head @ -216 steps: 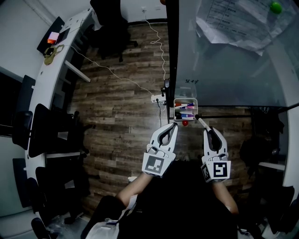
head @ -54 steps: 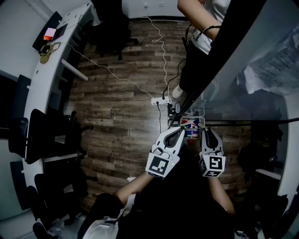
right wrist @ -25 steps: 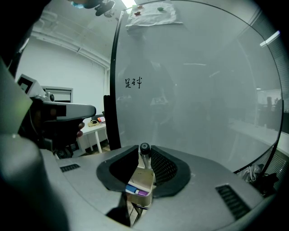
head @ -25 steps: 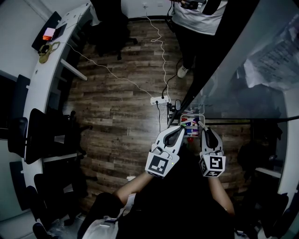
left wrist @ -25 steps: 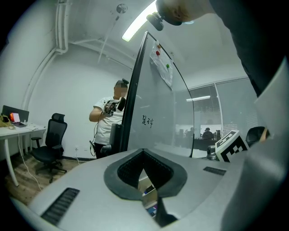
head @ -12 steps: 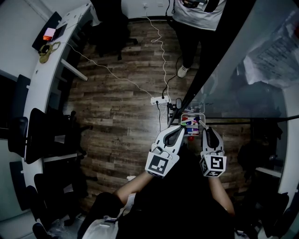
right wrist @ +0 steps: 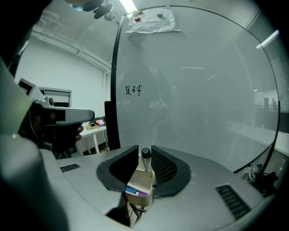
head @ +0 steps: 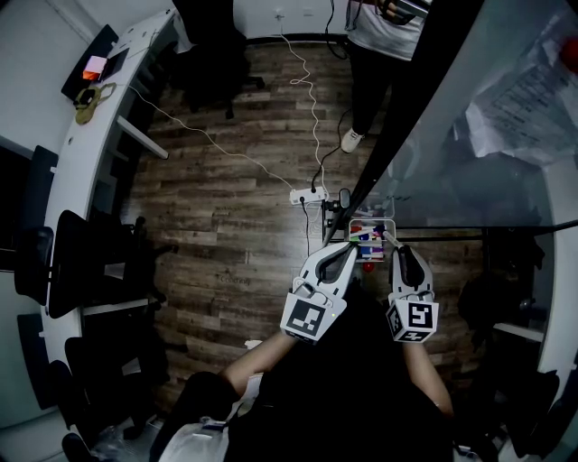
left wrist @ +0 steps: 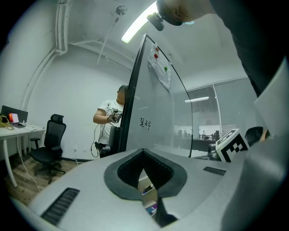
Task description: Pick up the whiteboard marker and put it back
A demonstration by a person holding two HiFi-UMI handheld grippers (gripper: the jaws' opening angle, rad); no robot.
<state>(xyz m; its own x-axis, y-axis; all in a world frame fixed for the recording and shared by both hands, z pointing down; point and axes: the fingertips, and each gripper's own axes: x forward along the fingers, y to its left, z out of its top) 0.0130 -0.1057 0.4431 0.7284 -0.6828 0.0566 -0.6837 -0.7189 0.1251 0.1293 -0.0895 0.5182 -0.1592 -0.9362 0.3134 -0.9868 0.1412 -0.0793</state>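
My right gripper (head: 393, 245) (right wrist: 144, 157) is shut on the whiteboard marker (right wrist: 144, 163), a white barrel with a black end (right wrist: 145, 152) that points up and forward between the jaws. In the head view the marker's tip (head: 386, 237) reaches the right side of the small marker tray (head: 370, 224) fixed at the foot of the glass whiteboard (head: 470, 162). That tray (right wrist: 141, 181) sits right below the jaws and holds several coloured markers. My left gripper (head: 349, 248) (left wrist: 143, 152) is shut with nothing in it, just left of the tray (left wrist: 149, 191).
The whiteboard (right wrist: 194, 90) has a dark frame (head: 397, 108), some writing (right wrist: 133, 90) and papers (head: 524, 90) pinned on it. A person (head: 388, 18) (left wrist: 108, 118) stands beyond it. A power strip (head: 309, 194) with cables lies on the wood floor. Chairs (head: 99, 262) and a desk (head: 99, 108) stand at the left.
Both grippers have hardly moved at the tray, and the right one still holds the marker. The person beyond the board has drifted toward the picture's top edge.
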